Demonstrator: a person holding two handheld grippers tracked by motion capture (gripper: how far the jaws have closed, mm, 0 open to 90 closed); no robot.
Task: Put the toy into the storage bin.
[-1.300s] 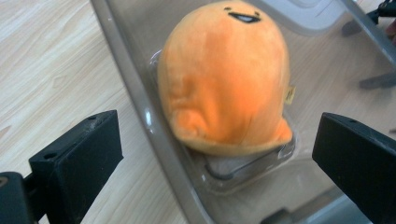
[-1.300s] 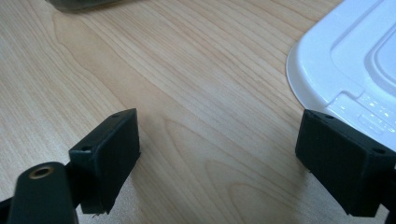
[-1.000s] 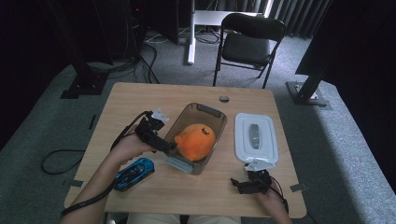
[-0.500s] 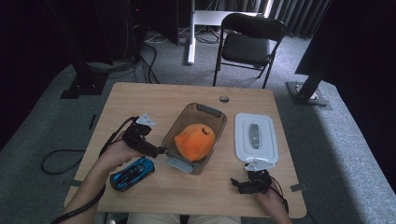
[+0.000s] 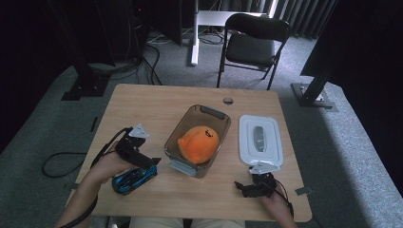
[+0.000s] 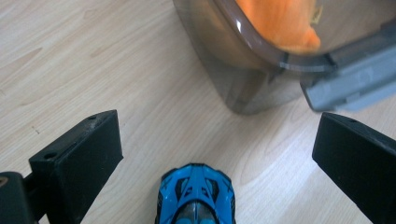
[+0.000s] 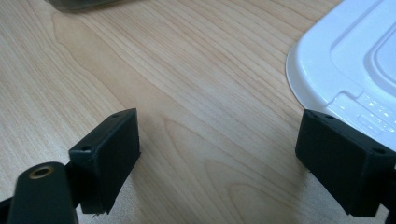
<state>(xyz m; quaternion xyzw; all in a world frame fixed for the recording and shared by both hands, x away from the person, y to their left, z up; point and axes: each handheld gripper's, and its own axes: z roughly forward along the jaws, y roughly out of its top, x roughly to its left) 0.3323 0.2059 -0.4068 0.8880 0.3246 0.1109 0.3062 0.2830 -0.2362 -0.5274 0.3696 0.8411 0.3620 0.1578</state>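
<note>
Right, left tongs [image 5: 142,166] are over the blue toy car [image 5: 134,178], jaws spread wide, car nose sitting between them and untouched on either side in the left gripper view. Car lies flat on the surface [image 5: 157,109], just left of the clear container [image 5: 197,140] and near its front corner. Container's grey latch [image 6: 348,84] is close ahead of the tongs. An orange plush [image 5: 199,142] already sits inside the container.

Right tongs [image 5: 248,188] idle in front of the container and off to its right, jaws wide, holding nothing. White lid [image 5: 260,140] lies flat just right of the container, a little ahead of those tongs.

Step in hand, as I read it: lining up the grasp on the car, not yet closed. Next move likely calls for lowering so the jaws straddle the car body, closing on its sides, then lifting clear of the container wall and dropping it in beside the plush. Room inside looks tight from the high view, hard to be sure. Watch the latch on approach. Lid probably goes on after, right side's job.
</note>
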